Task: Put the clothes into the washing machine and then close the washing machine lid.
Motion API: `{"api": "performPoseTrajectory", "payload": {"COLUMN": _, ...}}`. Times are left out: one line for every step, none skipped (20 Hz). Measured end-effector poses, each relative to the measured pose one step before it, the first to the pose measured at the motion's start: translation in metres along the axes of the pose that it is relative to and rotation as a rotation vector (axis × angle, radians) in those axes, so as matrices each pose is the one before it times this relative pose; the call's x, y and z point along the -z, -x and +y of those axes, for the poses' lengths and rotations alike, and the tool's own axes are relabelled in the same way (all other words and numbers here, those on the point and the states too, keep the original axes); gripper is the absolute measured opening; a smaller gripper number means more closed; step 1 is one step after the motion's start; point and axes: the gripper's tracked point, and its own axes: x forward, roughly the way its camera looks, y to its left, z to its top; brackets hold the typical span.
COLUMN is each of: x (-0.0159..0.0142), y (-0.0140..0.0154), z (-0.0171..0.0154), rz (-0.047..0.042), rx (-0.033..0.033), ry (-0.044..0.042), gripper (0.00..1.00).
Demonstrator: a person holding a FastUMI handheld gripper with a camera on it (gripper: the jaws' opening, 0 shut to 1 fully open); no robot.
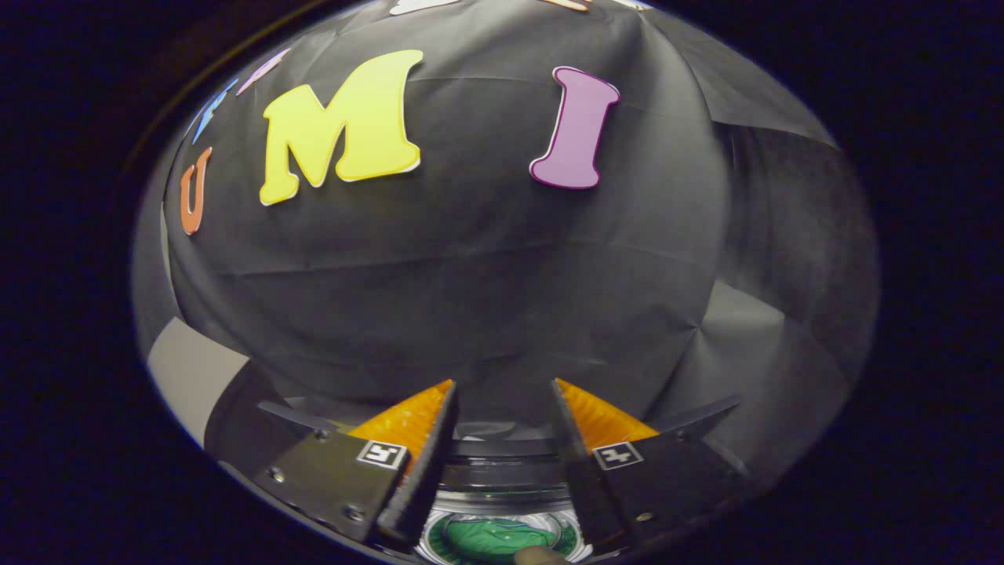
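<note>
A pale grey wall panel (pixel 188 377) stood at the left, beside the creased black cloth booth wall (pixel 471 275) that rose behind everything. Below it, the gripper (pixel 502 408) hung with its two fingers (pixel 408 439) spread apart, released and grasping nothing. In the gap between the fingers lay the dark round rim of the washing machine (pixel 502 471). Inside its shiny metal drum (pixel 570 543), under the fingers' bases, a crumpled green garment (pixel 490 537) rested. A small brownish shape touched the garment's near edge; what it was could not be told.
</note>
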Motion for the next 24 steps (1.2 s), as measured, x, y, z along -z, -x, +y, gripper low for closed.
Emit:
{"api": "performPoseTrajectory", "payload": {"x": -0.00091, "y": -0.00011, "z": 0.00012, "rz": -0.01461, "rx": -0.00403, "ry": -0.00618, "gripper": 0.77}}
{"api": "performPoseTrajectory", "payload": {"x": -0.0001, "y": -0.00085, "z": 0.00067, "rz": -0.01333, "rx": -0.00726, "ry": -0.0044, "gripper": 0.77}}
{"api": "performPoseTrajectory", "payload": {"x": 0.00151, "y": 0.00134, "z": 0.00019, "rz": -0.01222, "rx": -0.00518, "ry": 0.0009, "gripper": 0.77}}
{"api": "performPoseTrajectory", "payload": {"x": 0.00009, "y": -0.00027, "z": -0.00036, "rz": -0.01053, "rx": -0.00284, "ry": 0.00349, "gripper": 0.77}}
{"api": "performPoseTrajectory", "payload": {"x": -0.00061, "y": 0.0002, "z": -0.00029, "rz": -0.01059, "rx": -0.00099, "ry": 0.00449, "gripper": 0.77}}
{"api": "performPoseTrajectory", "payload": {"x": 0.00015, "y": 0.00122, "z": 0.00033, "rz": -0.01394, "rx": 0.00034, "ry": 0.00302, "gripper": 0.77}}
{"api": "performPoseTrajectory", "payload": {"x": -0.00075, "y": -0.00008, "z": 0.00072, "rz": -0.01168, "rx": 0.0008, "ry": -0.0009, "gripper": 0.77}}
{"api": "performPoseTrajectory", "payload": {"x": -0.00007, "y": 0.00163, "z": -0.00006, "rz": -0.01423, "rx": 0.00056, "ry": -0.00273, "gripper": 0.77}}
{"api": "performPoseTrajectory", "payload": {"x": -0.00078, "y": 0.00066, "z": 0.00035, "rz": -0.01383, "rx": 0.00065, "ry": -0.00194, "gripper": 0.77}}
{"api": "performPoseTrajectory", "payload": {"x": 0.00116, "y": 0.00068, "z": 0.00024, "rz": -0.01611, "rx": 0.00001, "ry": 0.00079, "gripper": 0.77}}
{"api": "performPoseTrajectory", "payload": {"x": -0.00056, "y": 0.00113, "z": -0.00076, "rz": -0.01594, "rx": 0.00051, "ry": 0.00297, "gripper": 0.77}}
{"api": "performPoseTrajectory", "payload": {"x": 0.0002, "y": 0.00173, "z": 0.00018, "rz": -0.01683, "rx": -0.00047, "ry": 0.00187, "gripper": 0.77}}
{"api": "performPoseTrajectory", "payload": {"x": -0.00022, "y": 0.00164, "z": 0.00031, "rz": -0.01466, "rx": -0.00117, "ry": -0.00082, "gripper": 0.77}}
{"api": "performPoseTrajectory", "payload": {"x": -0.00057, "y": 0.00284, "z": 0.00052, "rz": -0.01841, "rx": -0.00225, "ry": -0.00123, "gripper": 0.77}}
{"api": "performPoseTrajectory", "payload": {"x": 0.00063, "y": 0.00202, "z": -0.0004, "rz": -0.01921, "rx": -0.00243, "ry": -0.00305, "gripper": 0.77}}
{"api": "performPoseTrajectory", "payload": {"x": 0.00043, "y": 0.00256, "z": -0.00062, "rz": -0.01432, "rx": -0.00247, "ry": -0.00131, "gripper": 0.77}}
{"api": "performPoseTrajectory", "payload": {"x": -0.00023, "y": 0.00221, "z": -0.00036, "rz": -0.01598, "rx": -0.00333, "ry": 0.00049, "gripper": 0.77}}
{"api": "performPoseTrajectory", "payload": {"x": 0.00047, "y": 0.00196, "z": 0.00054, "rz": -0.01519, "rx": -0.00329, "ry": -0.00148, "gripper": 0.77}}
{"api": "performPoseTrajectory", "payload": {"x": -0.00024, "y": 0.00135, "z": -0.00042, "rz": -0.01247, "rx": -0.00349, "ry": -0.00044, "gripper": 0.77}}
{"api": "performPoseTrajectory", "payload": {"x": 0.00072, "y": 0.00182, "z": 0.00039, "rz": -0.01352, "rx": -0.00208, "ry": -0.00062, "gripper": 0.77}}
{"api": "performPoseTrajectory", "payload": {"x": 0.00039, "y": 0.00263, "z": -0.00019, "rz": -0.01074, "rx": -0.00198, "ry": -0.00015, "gripper": 0.77}}
{"api": "performPoseTrajectory", "payload": {"x": 0.00057, "y": 0.00393, "z": -0.00006, "rz": -0.01274, "rx": -0.00168, "ry": -0.00431, "gripper": 0.77}}
{"api": "performPoseTrajectory", "payload": {"x": 0.00059, "y": 0.00225, "z": 0.00039, "rz": -0.01275, "rx": -0.00246, "ry": -0.00327, "gripper": 0.77}}
{"api": "performPoseTrajectory", "payload": {"x": -0.00041, "y": 0.00624, "z": -0.0009, "rz": -0.01401, "rx": -0.00319, "ry": -0.00267, "gripper": 0.77}}
